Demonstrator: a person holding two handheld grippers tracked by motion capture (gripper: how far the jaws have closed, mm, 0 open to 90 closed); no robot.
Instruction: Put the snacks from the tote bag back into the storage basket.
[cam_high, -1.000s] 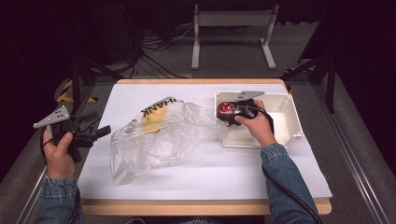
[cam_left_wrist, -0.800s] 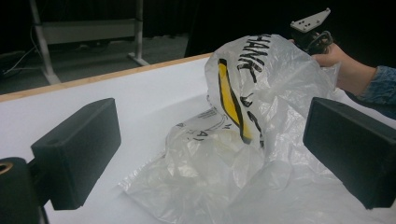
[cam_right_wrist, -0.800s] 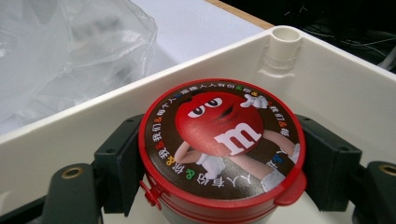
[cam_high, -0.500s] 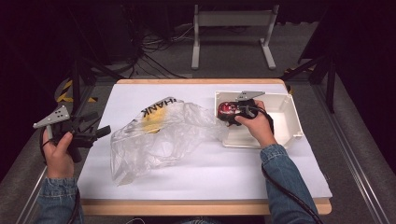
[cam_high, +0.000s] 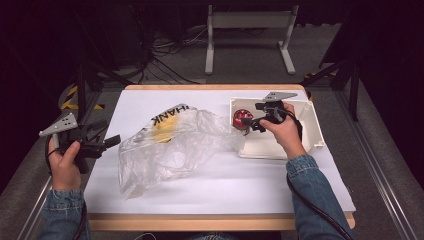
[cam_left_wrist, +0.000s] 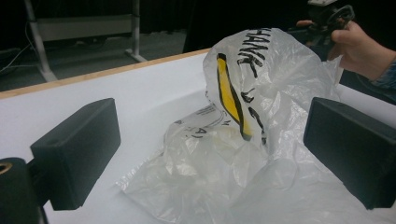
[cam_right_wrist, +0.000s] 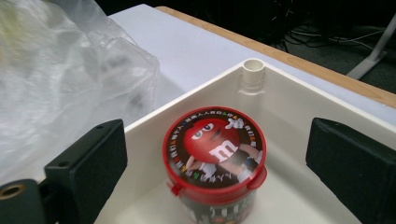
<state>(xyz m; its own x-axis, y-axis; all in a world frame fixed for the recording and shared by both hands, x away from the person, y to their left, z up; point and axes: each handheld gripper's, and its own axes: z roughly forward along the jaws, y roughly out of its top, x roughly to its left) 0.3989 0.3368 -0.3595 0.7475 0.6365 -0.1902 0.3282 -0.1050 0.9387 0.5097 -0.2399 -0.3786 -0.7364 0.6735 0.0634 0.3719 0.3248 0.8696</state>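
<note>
The right gripper (cam_right_wrist: 219, 172) has its jaws wide apart, with the red candy tub (cam_right_wrist: 215, 161) between them, inside the white tray (cam_right_wrist: 275, 88). The left gripper (cam_left_wrist: 210, 158) is wide too, the plastic bag (cam_left_wrist: 233, 140) just ahead.

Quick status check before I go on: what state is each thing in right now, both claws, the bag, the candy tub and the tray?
Left claw: open, aimed at the bag, off the table's left edge.
Right claw: open, straddling the tub, not gripping.
Bag: crumpled, lying on the table, printed side up.
Tub: upright in the tray, red lid on.
Tray: flat on the table, bag touching its left side.
</note>
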